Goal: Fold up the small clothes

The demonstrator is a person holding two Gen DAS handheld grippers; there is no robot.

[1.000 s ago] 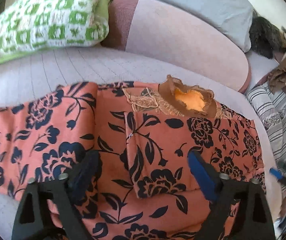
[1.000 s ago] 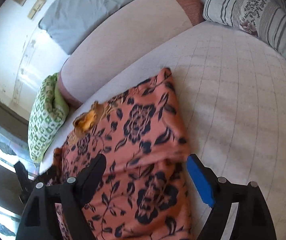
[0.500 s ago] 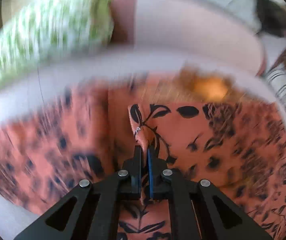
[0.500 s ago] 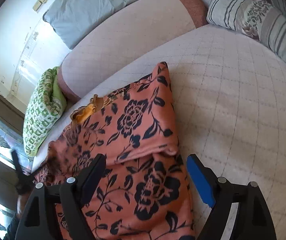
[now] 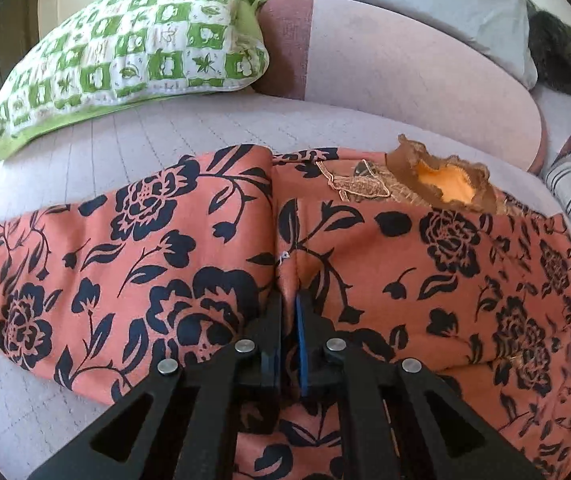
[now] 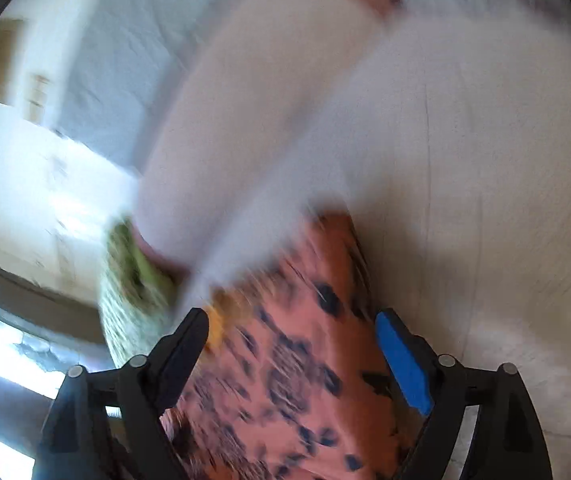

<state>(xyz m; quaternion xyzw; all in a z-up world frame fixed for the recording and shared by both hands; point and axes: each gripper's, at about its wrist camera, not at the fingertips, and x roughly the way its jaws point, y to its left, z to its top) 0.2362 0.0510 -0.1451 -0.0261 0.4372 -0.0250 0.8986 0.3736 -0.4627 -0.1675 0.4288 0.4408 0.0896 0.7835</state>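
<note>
While pinched shut on a fold of the floral garment (image 5: 205, 248), left tool (image 5: 288, 300); right tool (image 6: 291, 334) gaping wide above cloth at six o'clock.

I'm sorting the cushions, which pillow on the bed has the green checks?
The green-and-white checked pillow at the far left, beside the pink bolster; the grey pillow is plain, the right-edge one striped.

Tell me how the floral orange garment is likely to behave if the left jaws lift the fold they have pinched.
Probably floppy: the floral orange garment bunches into a soft ridge where the left gripper is shut on it, so it should drape rather than hold shape. Likely light, since a thin pinch gathers it. The spread sleeve would probably trail across the bed cover.
</note>
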